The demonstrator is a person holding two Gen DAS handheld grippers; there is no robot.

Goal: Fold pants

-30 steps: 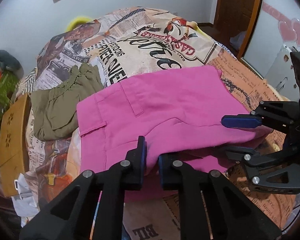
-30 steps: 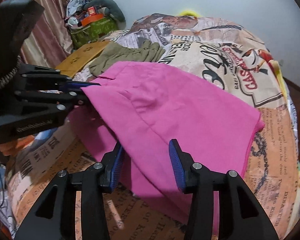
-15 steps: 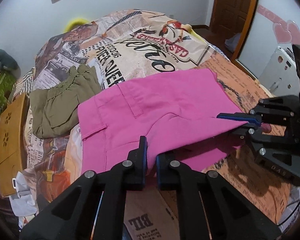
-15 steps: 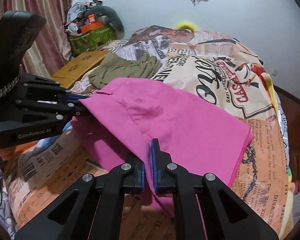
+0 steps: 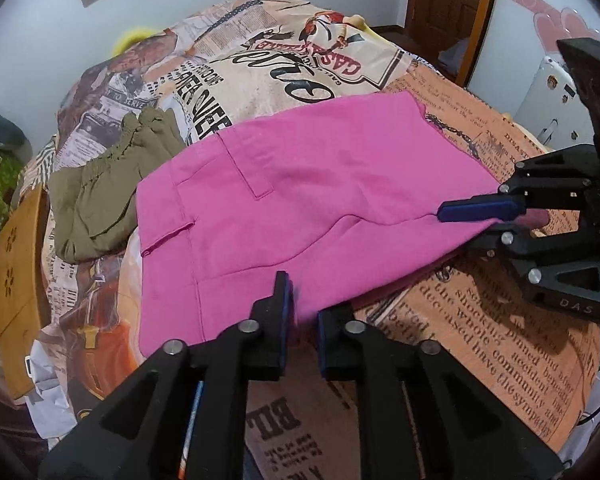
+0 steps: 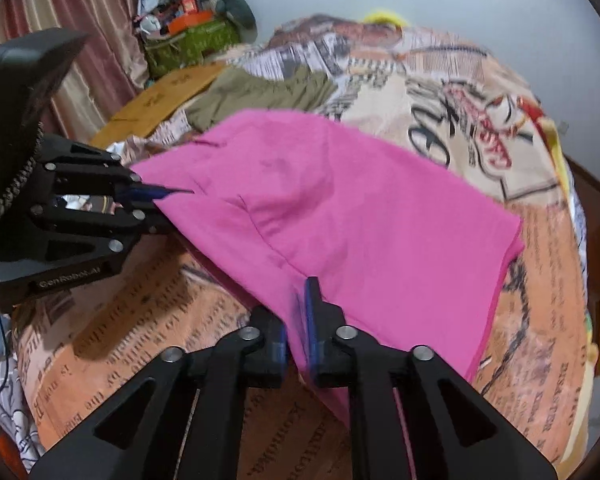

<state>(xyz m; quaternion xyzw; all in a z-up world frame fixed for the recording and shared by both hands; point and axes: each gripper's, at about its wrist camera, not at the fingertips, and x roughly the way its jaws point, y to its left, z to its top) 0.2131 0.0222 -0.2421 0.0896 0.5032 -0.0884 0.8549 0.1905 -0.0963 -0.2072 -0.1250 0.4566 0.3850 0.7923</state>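
Note:
Bright pink pants lie across the printed bedspread, waistband toward the left. Their near edge is raised off the bed, stretched between my two grippers. My left gripper pinches that edge near the waist end; its jaws are opening slightly with the cloth still between them. It shows from the side in the right wrist view as well, left gripper. My right gripper grips the same edge nearer the leg end, jaws also opening a little around the fabric. The left wrist view shows the right gripper over the cloth.
Crumpled olive-green clothing lies on the bed beyond the waistband. A wooden board leans at the bed's left side. A curtain and a pile of belongings stand behind it. A door is at the far right.
My right gripper went from open around the near edge to closed on it. The raised edge now hides the lower pink layer that showed beneath before.

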